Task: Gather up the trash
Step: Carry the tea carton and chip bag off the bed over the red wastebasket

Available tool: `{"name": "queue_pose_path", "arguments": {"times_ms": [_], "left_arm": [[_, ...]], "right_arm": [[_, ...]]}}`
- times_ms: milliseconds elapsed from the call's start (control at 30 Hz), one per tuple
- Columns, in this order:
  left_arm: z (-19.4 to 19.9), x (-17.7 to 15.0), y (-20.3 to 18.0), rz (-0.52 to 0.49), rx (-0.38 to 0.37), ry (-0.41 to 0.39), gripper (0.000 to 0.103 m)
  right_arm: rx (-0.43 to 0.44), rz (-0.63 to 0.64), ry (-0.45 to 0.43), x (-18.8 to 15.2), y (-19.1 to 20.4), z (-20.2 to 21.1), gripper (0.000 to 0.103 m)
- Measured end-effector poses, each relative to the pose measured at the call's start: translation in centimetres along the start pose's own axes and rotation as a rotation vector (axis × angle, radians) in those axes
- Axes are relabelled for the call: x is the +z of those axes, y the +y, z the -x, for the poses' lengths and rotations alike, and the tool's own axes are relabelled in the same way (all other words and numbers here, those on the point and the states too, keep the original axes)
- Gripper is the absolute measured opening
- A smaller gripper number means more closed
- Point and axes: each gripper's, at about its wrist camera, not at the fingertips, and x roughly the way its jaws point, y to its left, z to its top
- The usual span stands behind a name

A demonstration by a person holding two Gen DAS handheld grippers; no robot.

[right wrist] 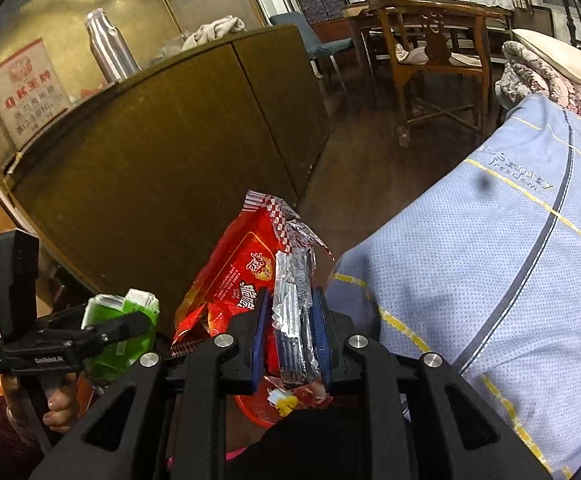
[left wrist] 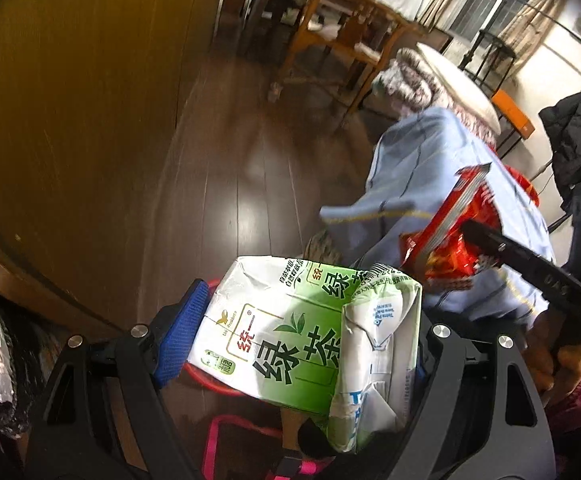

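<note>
My left gripper (left wrist: 306,328) is shut on a crumpled green and white tea carton (left wrist: 290,332), held above a red basket (left wrist: 214,384) whose rim shows under it. My right gripper (right wrist: 290,328) is shut on a red snack wrapper (right wrist: 242,264) with a silver inside, also above the red basket (right wrist: 258,410). The wrapper (left wrist: 450,236) and the right gripper show at the right of the left wrist view. The carton (right wrist: 126,320) and the left gripper (right wrist: 102,332) show at the lower left of the right wrist view.
A brown wooden cabinet (right wrist: 150,152) stands to the left with a metal bottle (right wrist: 108,46) and a box on top. A bed with a light blue cover (right wrist: 490,280) is at the right. A wooden chair (right wrist: 430,52) and a table stand beyond on the dark floor.
</note>
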Motion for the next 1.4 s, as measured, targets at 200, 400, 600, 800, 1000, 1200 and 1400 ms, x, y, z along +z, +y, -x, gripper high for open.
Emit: {"name": "queue_pose_path", "arguments": {"times_ms": [200, 400, 600, 800, 1000, 1200, 1400], "left_arm": [[-3.0, -0.6, 0.6, -0.004, 0.008, 0.096, 0.082], [-5.1, -0.9, 1.5, 0.003, 0.076, 0.143, 0.094], [-3.8, -0.6, 0.9, -0.039, 0.132, 0.08, 0.096], [-2.0, 0.2, -0.3, -0.073, 0.206, -0.002, 0.096], [1.4, 0.8, -2.1, -0.114, 0.321, -0.121, 0.096], [3.7, 0.0, -3.5, -0.152, 0.427, -0.203, 0.096], [4.4, -0.3, -3.3, -0.154, 0.438, -0.217, 0.096]], "right_arm": [[-0.015, -0.021, 0.026, -0.1, -0.6, -1.1, 0.022], [-0.011, -0.024, 0.042, -0.2, -0.6, -1.3, 0.022], [-0.005, -0.034, 0.037, -0.1, -0.9, -1.4, 0.022], [0.008, -0.016, 0.042, -0.1, -0.6, -1.2, 0.022], [0.032, 0.008, 0.063, -0.2, 0.0, -1.4, 0.022], [0.047, 0.037, 0.089, -0.1, 1.0, -2.0, 0.022], [0.032, 0.068, 0.116, 0.3, 1.8, -2.9, 0.022]]}}
